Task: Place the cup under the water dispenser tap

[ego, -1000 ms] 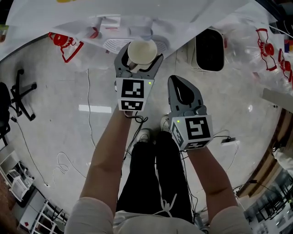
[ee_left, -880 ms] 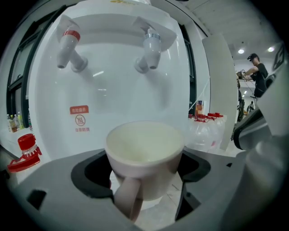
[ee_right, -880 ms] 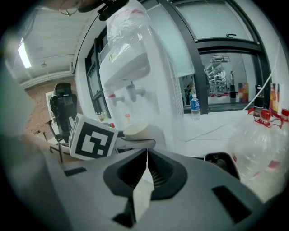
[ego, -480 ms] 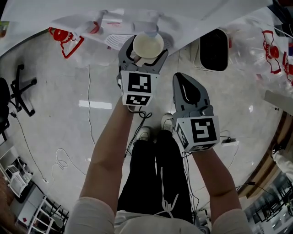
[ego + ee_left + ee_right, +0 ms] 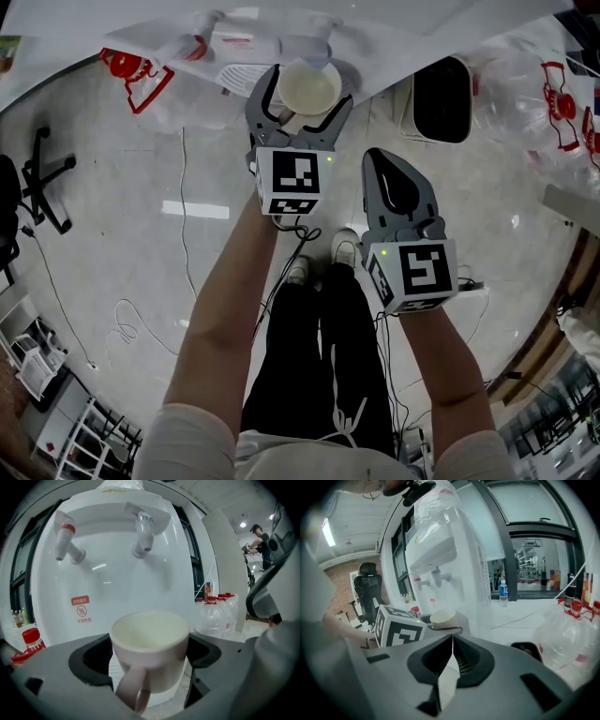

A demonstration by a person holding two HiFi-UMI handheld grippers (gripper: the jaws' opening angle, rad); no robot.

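A cream cup (image 5: 150, 644) with its handle turned toward me stands upright between the jaws of my left gripper (image 5: 150, 660), below and just in front of the water dispenser's (image 5: 117, 588) grey tap (image 5: 143, 534). A red tap (image 5: 65, 538) is to its left. The jaws are opening, and both pads still meet the cup's sides. In the head view, the cup (image 5: 309, 86) and left gripper (image 5: 306, 89) are over the dispenser's drip tray (image 5: 239, 77). My right gripper (image 5: 382, 161) hangs shut and empty beside it, lower right. The right gripper (image 5: 452, 638) view shows the cup (image 5: 443, 617) from the side.
Large water bottles with red caps (image 5: 553, 94) lie at the right, with more beside the dispenser (image 5: 218, 613). A black bin (image 5: 441, 98) stands right of the dispenser. An office chair (image 5: 42, 187) is at the left, and cables trail over the floor (image 5: 122, 328).
The cup and left gripper sit a little higher in the head view, nearer the taps. The right gripper stays shut at the same spot beside them.
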